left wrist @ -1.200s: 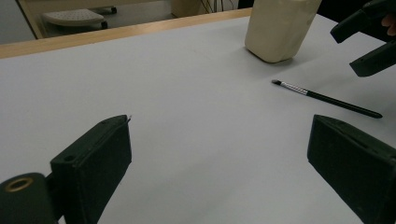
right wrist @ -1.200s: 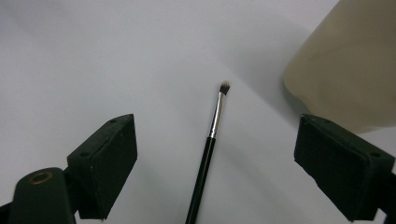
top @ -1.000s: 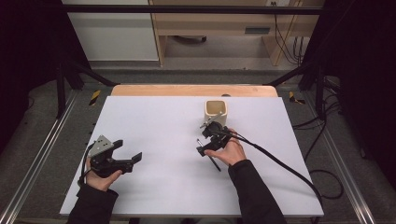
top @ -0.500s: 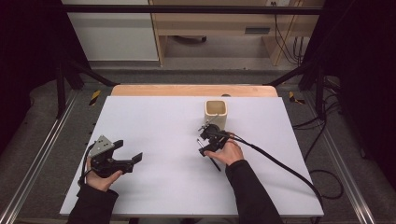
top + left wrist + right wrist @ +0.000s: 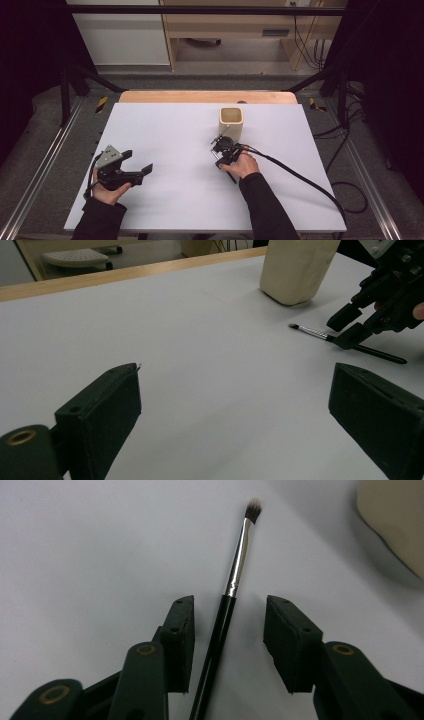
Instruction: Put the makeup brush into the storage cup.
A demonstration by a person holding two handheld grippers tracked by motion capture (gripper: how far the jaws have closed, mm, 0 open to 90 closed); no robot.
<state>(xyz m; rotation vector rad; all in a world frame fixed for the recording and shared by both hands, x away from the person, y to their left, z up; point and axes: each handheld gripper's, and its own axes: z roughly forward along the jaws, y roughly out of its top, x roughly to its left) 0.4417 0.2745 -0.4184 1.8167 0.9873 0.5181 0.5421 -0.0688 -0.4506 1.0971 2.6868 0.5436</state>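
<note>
A slim makeup brush (image 5: 235, 575) with a black handle, silver ferrule and dark bristles lies flat on the white table. My right gripper (image 5: 231, 605) is open and set down astride its handle, with a gap on each side. From the high view the right gripper (image 5: 223, 148) sits just in front of a cream square cup (image 5: 231, 122). The brush handle (image 5: 231, 176) pokes out under the hand. My left gripper (image 5: 137, 162) rests at the front left, open wide and holding nothing. Its own view shows the cup (image 5: 295, 270), the brush (image 5: 312, 332) and the right gripper (image 5: 352, 325).
The white table top (image 5: 170, 130) has a wooden strip (image 5: 200, 96) along its far edge. A black cable (image 5: 300, 175) trails from the right gripper off to the right. Metal rails (image 5: 45, 165) run along the table's sides.
The right hand and its gripper have shifted slightly toward the near side and settled over the brush. The left gripper has stayed in place.
</note>
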